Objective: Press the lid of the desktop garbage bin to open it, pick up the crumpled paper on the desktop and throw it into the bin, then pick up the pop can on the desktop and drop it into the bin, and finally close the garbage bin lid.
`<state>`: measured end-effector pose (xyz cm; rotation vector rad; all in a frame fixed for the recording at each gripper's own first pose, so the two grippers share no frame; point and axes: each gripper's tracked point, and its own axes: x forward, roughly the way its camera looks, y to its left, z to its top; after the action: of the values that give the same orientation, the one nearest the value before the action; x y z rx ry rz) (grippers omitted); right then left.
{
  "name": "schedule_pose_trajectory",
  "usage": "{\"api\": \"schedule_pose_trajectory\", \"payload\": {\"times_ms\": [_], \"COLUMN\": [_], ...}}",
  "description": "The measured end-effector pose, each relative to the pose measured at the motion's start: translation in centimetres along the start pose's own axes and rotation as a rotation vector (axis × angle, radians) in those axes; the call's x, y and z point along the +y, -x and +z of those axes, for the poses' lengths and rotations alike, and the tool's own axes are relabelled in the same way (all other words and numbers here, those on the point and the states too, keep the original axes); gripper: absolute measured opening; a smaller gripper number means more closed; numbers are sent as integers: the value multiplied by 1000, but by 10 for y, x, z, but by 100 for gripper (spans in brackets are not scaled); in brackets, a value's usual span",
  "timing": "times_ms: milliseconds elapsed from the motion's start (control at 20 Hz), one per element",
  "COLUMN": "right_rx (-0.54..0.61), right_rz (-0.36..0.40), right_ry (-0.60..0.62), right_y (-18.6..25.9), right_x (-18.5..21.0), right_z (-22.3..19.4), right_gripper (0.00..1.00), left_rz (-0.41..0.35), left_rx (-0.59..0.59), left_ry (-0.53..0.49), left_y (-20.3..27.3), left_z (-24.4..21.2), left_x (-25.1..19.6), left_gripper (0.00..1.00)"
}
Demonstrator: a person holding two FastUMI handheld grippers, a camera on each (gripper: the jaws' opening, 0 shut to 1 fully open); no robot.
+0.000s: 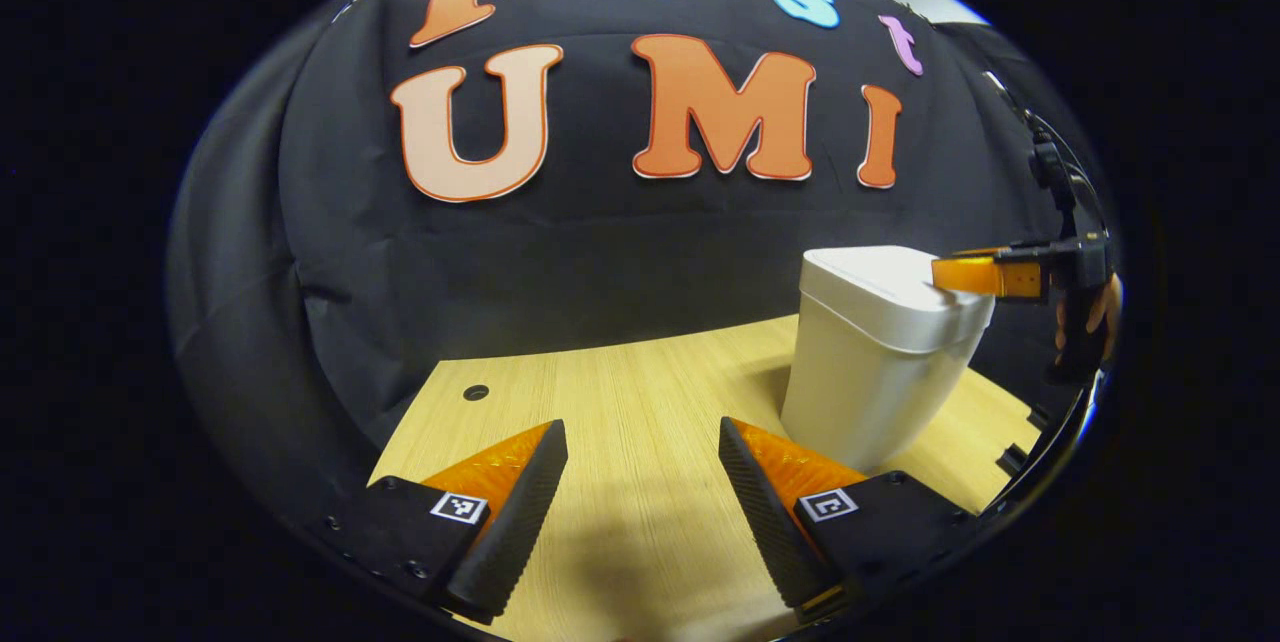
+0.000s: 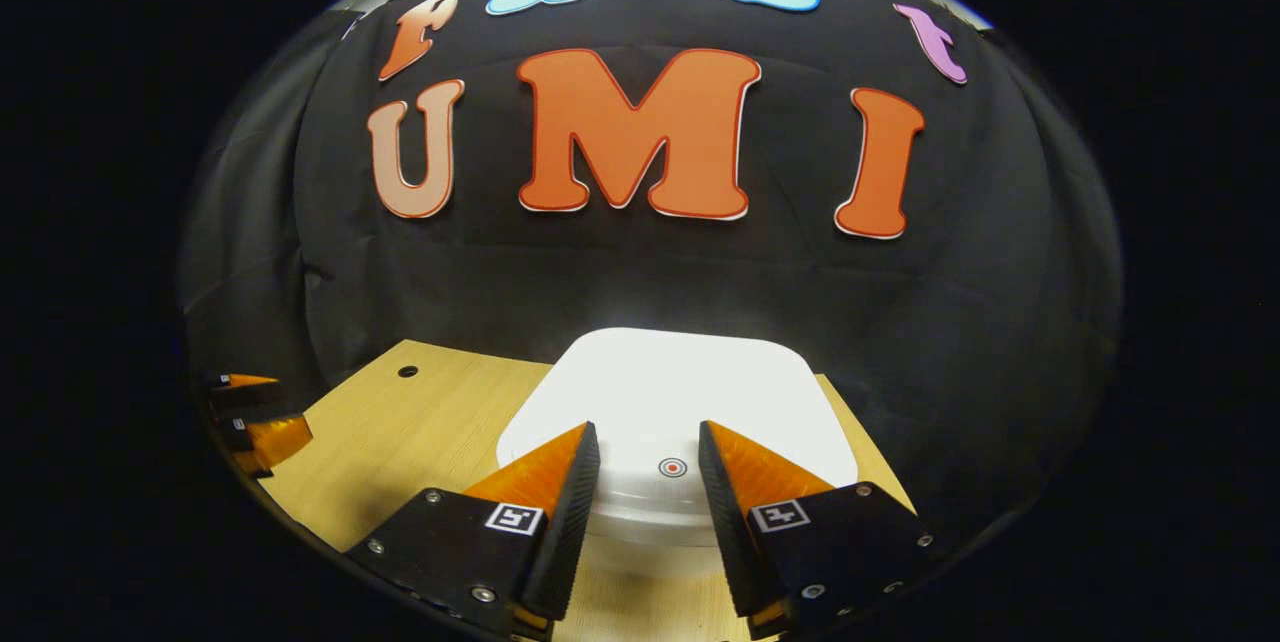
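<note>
The white desktop bin (image 1: 880,362) stands on the wooden table (image 1: 640,392) with its lid (image 2: 680,382) down. In the right gripper view a small red round mark (image 2: 672,467) sits near the lid's front edge. My right gripper (image 2: 647,427) hovers open just over that edge, with the mark showing in the gap between its fingers. In the left gripper view the right gripper (image 1: 945,277) has its tips at the lid's right rim. My left gripper (image 1: 641,427) is open and low over bare table, left of the bin, holding nothing.
A small round hole (image 1: 476,392) is in the table's far left corner. The black cloth wall hangs close behind the bin. A hand (image 1: 1100,312) holds the right gripper. The left gripper (image 2: 255,422) shows at the far left of the right gripper view.
</note>
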<state>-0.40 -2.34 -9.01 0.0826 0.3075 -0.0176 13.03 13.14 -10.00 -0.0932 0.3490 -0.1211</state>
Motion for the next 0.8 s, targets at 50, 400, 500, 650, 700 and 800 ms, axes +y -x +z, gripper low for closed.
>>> {"api": "schedule_pose_trajectory", "payload": {"times_ms": [50,400,500,650,700,800], "right_rx": [-21,-154,-192,-230,-236,-248], "right_rz": [17,156,167,182,181,186], "right_ry": [3,-13,11,38,45,48], "right_y": [3,24,25,32,33,36], "right_x": [8,64,77,90,92,98], "right_z": [4,35,39,48,49,50], "right_gripper": [61,77,73,84,87,92], "left_rz": [11,58,80,118,132,155], "left_rx": [-11,-144,-169,-222,-241,-284], "left_ry": [2,22,17,17,14,10], "left_y": [1,15,21,35,40,49], "left_z": [5,47,56,74,81,99], "left_x": [4,24,33,46,53,62], "left_gripper": [97,97,97,97,97,97]}}
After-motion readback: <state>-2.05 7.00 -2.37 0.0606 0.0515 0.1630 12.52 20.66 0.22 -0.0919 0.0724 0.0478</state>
